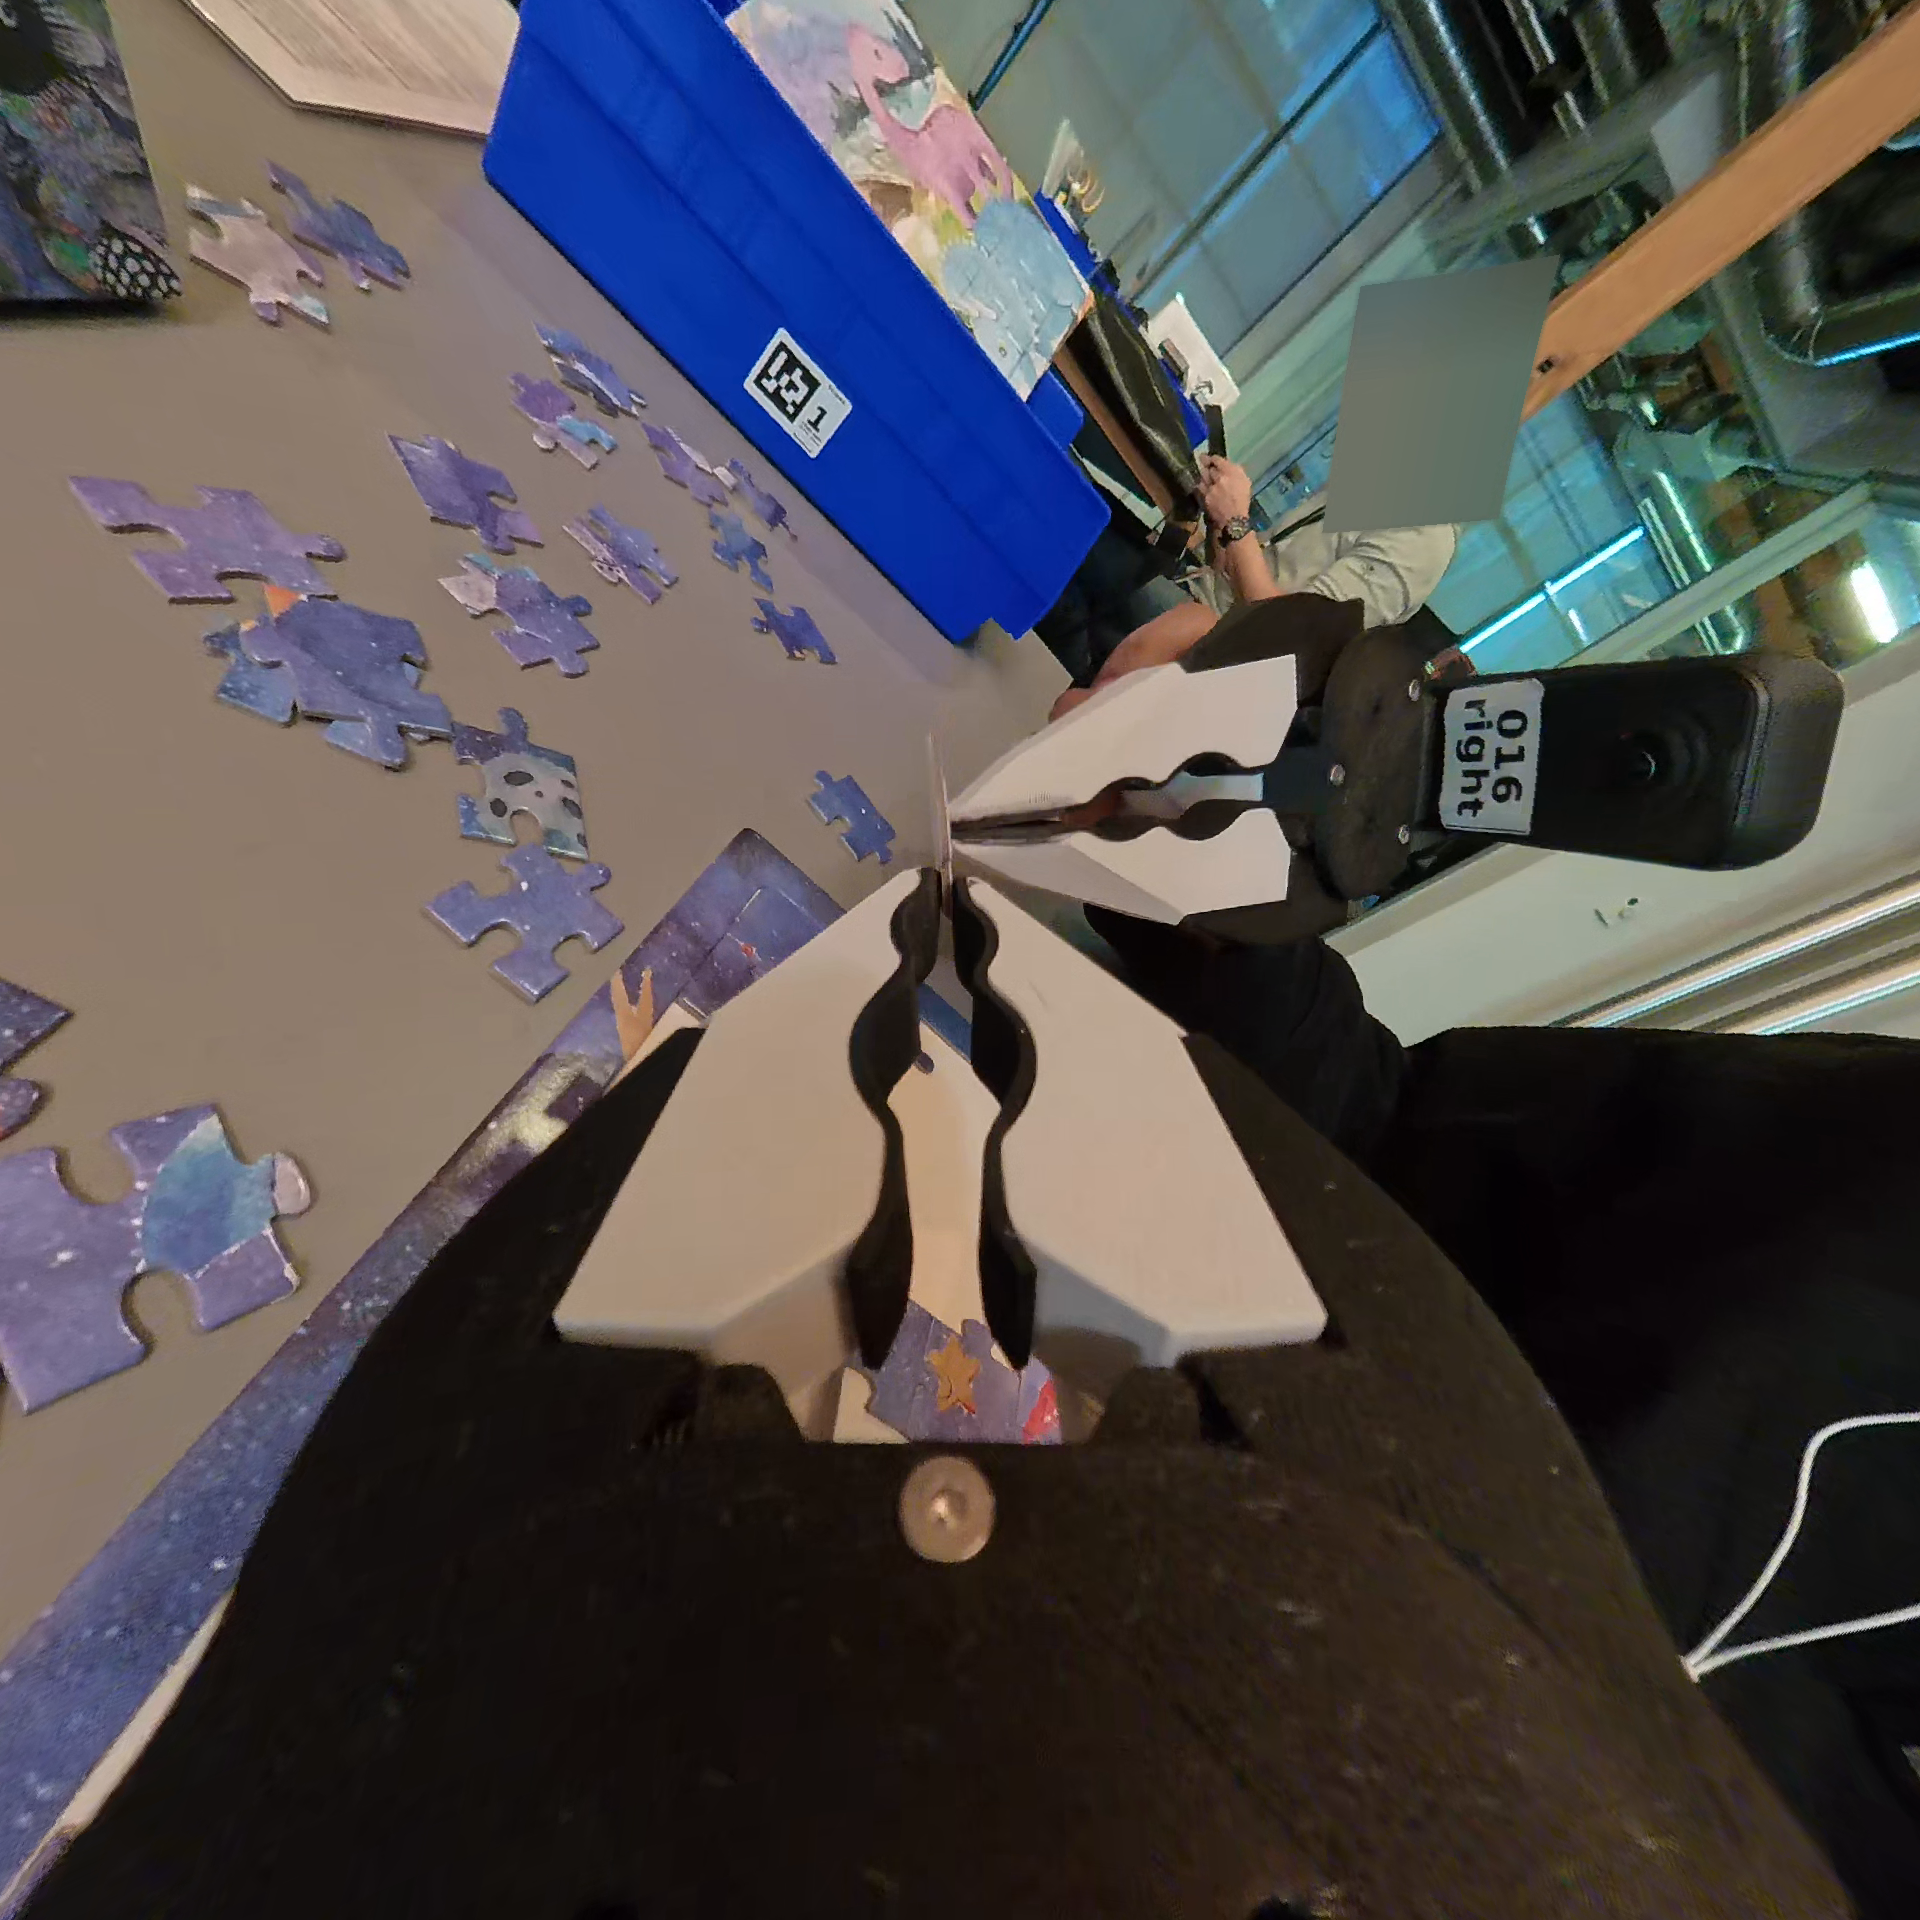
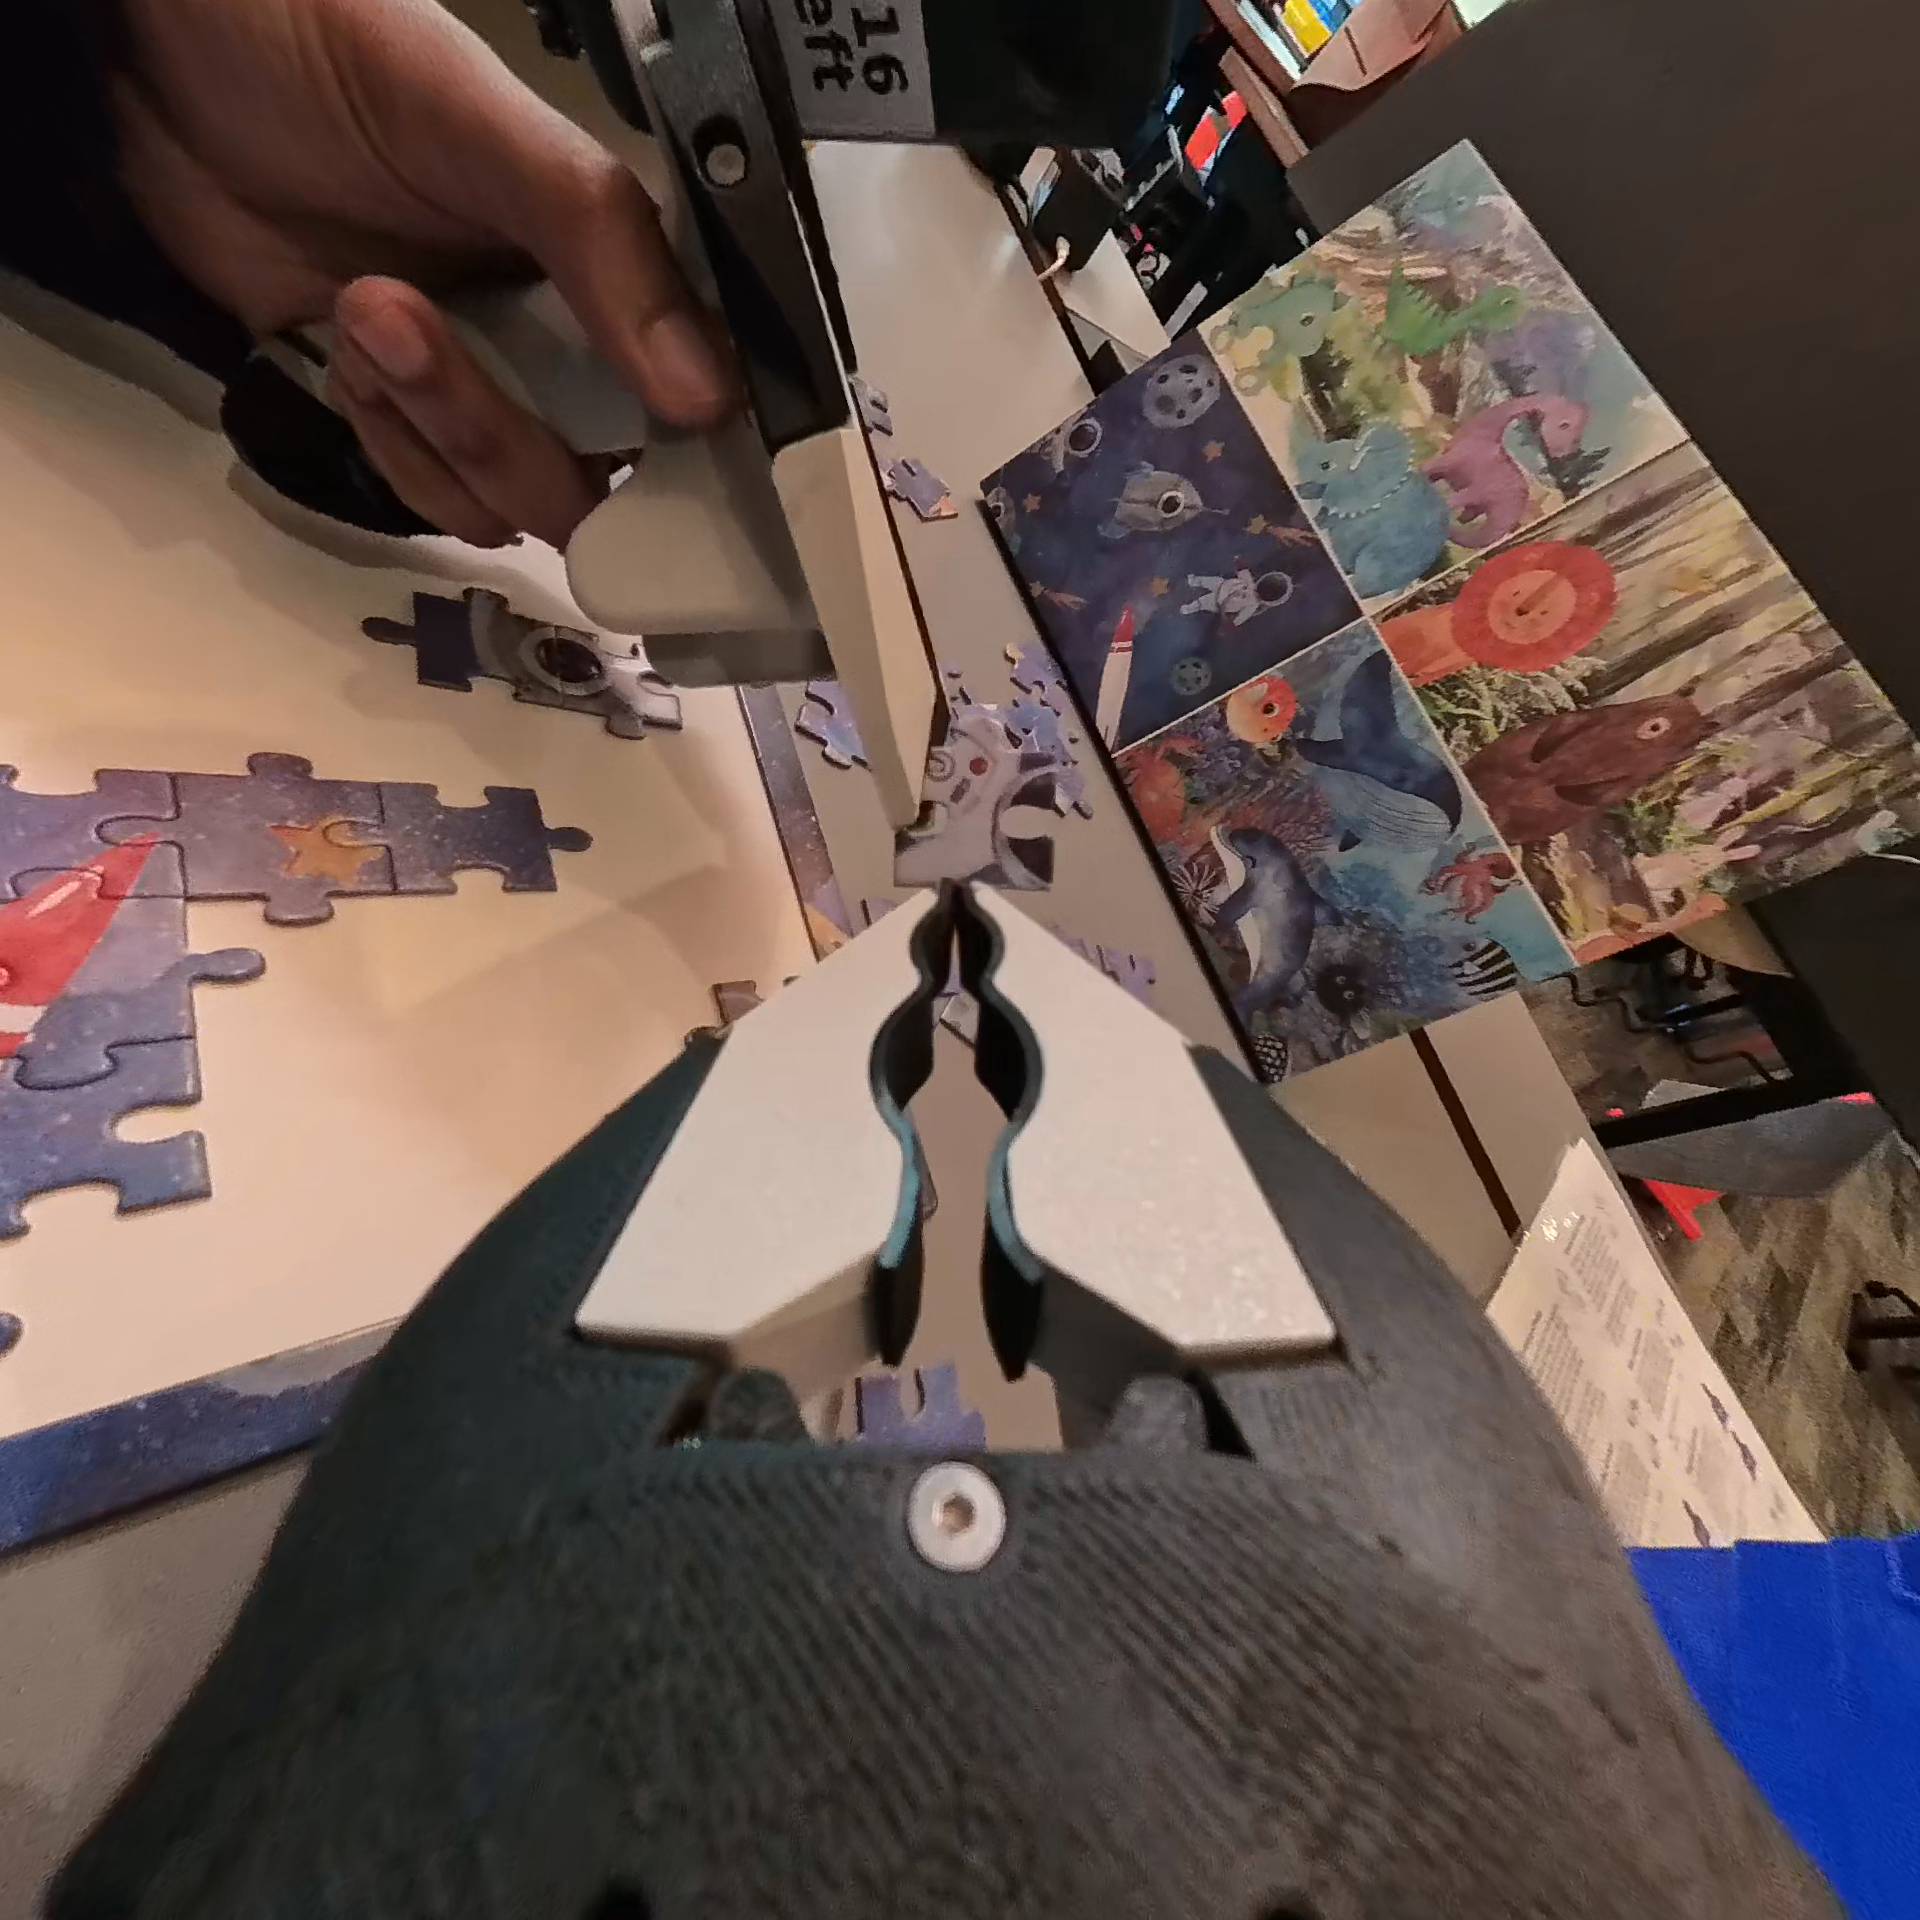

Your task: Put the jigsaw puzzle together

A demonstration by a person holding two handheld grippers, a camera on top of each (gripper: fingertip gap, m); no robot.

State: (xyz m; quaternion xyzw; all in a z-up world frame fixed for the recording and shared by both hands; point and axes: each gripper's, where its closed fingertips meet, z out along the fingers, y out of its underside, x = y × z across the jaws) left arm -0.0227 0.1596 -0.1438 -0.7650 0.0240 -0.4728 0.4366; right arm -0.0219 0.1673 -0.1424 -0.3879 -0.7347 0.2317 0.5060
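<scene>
Right wrist view: both grippers pinch one astronaut puzzle piece (image 2: 977,805) held above the bench (image 1: 312,894). Left gripper (image 1: 943,883) fingers clenched on it; right gripper (image 2: 954,891) fingers likewise.

Just above the puzzle board (image 2: 312,1039), both grippers pinch one astronaut puzzle piece (image 2: 977,810): right gripper (image 2: 954,891) apparently at its lower edge, left gripper (image 2: 914,810) at its left.

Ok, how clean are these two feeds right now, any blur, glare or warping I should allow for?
Left wrist view: sharp, with cool even light, but wide-angle warping bows the blue bin, and the puzzle piece shows only edge-on as a sliver. Right wrist view: warmer light, motion blur on the hand and left gripper, soft shadows across the puzzle board, no harsh glare.
</scene>
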